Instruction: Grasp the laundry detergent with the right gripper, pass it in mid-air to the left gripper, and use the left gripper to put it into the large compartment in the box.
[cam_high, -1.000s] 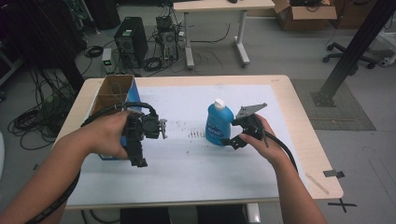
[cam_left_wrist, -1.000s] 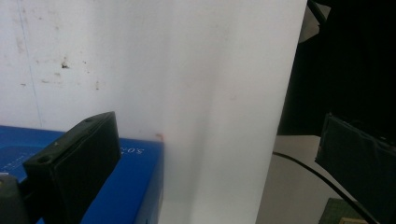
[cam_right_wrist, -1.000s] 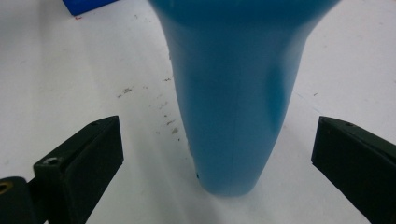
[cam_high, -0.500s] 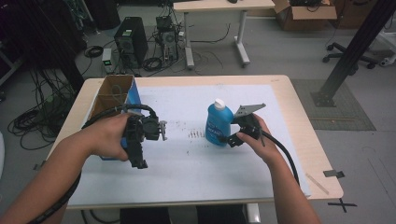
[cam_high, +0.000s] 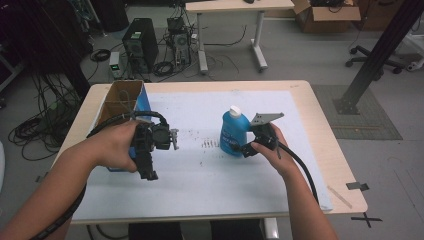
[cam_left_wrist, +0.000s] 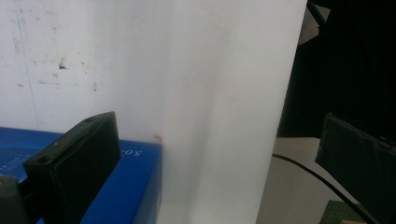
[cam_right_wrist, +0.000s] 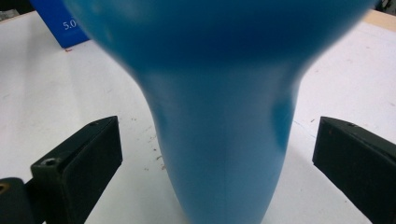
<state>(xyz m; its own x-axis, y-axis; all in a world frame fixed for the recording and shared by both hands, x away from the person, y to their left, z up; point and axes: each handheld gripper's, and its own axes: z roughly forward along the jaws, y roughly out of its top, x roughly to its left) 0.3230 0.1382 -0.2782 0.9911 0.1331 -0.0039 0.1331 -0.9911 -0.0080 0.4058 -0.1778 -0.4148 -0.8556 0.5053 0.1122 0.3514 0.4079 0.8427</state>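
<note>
A blue bottle (cam_high: 233, 134) with a white cap stands upright near the middle of the white sheet (cam_high: 200, 185). My right gripper (cam_high: 243, 146) is open at the bottle's right side, low on its body. In the right gripper view the bottle (cam_right_wrist: 224, 140) sits between the two jaws with a gap on each side. My left gripper (cam_high: 150, 160) hovers open over the near end of a blue cardboard box (cam_high: 142, 102). The left gripper view has the box's blue corner (cam_left_wrist: 135, 186) under the left jaw and nothing between the jaws.
The box (cam_high: 120, 100) is open at the top and stands along the table's left side. The table's front edge (cam_left_wrist: 280, 140) runs close by the left gripper. Dark tape marks (cam_high: 357, 186) sit at the near right corner. A computer tower (cam_high: 137, 47) and cables lie on the floor behind.
My right gripper has edged slightly closer around the bottle. The left hand and the bottle have stayed about where they were.
</note>
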